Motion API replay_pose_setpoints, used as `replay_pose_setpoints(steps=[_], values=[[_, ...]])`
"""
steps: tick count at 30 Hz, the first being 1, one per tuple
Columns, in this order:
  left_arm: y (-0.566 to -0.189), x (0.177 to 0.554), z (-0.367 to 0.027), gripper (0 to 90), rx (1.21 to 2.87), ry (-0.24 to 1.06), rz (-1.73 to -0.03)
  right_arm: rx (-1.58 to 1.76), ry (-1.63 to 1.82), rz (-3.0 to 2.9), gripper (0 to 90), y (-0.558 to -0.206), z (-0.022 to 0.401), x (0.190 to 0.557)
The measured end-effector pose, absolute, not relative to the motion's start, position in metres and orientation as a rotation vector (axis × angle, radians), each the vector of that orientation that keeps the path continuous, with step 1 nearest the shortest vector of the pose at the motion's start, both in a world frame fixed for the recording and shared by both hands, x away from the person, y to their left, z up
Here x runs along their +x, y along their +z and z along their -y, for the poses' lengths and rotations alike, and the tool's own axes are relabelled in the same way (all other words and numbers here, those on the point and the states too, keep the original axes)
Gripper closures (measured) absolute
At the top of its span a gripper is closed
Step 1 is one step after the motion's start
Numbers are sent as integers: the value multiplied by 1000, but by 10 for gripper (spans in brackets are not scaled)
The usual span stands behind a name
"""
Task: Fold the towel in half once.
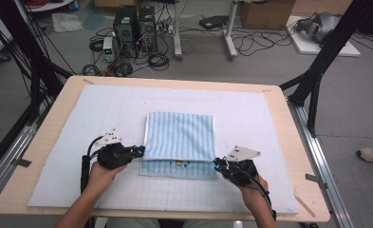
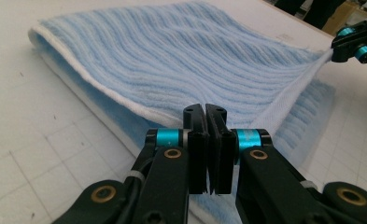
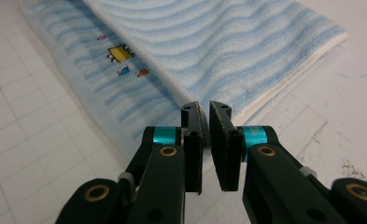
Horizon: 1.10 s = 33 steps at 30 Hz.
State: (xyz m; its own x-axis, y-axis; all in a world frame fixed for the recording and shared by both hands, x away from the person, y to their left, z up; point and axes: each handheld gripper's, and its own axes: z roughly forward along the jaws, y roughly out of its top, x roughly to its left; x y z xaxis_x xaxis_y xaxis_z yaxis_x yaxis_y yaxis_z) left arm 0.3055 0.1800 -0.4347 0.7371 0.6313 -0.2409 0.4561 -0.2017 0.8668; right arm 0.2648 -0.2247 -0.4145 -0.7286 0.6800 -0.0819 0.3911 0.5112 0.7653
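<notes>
1. Terry-cloth towel point(image 1: 180, 141), pale blue with darker stripes, lies folded at the middle of the white gridded mat point(image 1: 56, 142) on the table point(image 1: 51, 102); its upper layer stops short of the near edge, so a strip of the lower layer with a small printed motif point(image 3: 120, 53) shows.
2. Long axis of the free near hem runs from 9 to 3 o'clock in the high view.
3. Left gripper point(image 1: 139, 151) sits at the hem's 9 o'clock corner, jaws pressed together on the white edging.
4. Right gripper point(image 1: 219, 164) sits at the 3 o'clock corner, jaws nearly together, pinching that corner.
5. Judged next: both corners travel toward 12 or 6 o'clock together, each hand equally near its own end.
</notes>
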Motion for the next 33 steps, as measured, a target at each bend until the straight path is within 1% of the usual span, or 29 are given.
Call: replay_pose_setpoints(steps=[13,14,15,16,17,19,21,25,27,30,33], values=[[-443,297,-184,870,1885,162,-867,874,1037,-2464,830,-424,221,257],[-443,297,-184,864,1886,162,-869,883,1034,-2467,804,-425,220,257],[-444,298,-184,833,1884,176,-878,894,1030,-2474,713,-426,221,257],[-444,298,-185,717,1873,205,-895,925,1040,-2461,605,-426,222,258],[-443,299,-186,595,1865,225,-910,974,1063,-2436,568,-426,225,259],[-442,301,-188,577,1846,266,-911,1032,1129,-2376,508,-424,232,262],[-441,301,-189,573,1824,268,-913,1086,1166,-2325,510,-424,238,264],[-443,301,-183,583,1850,241,-911,1088,1154,-2354,581,-429,236,268],[-445,300,-180,580,1873,244,-911,1053,1159,-2389,596,-430,230,268],[-448,300,-179,527,1891,249,-951,1015,1144,-2413,596,-431,222,267],[-452,302,-177,513,1904,234,-984,1026,1086,-2415,611,-434,217,269]])
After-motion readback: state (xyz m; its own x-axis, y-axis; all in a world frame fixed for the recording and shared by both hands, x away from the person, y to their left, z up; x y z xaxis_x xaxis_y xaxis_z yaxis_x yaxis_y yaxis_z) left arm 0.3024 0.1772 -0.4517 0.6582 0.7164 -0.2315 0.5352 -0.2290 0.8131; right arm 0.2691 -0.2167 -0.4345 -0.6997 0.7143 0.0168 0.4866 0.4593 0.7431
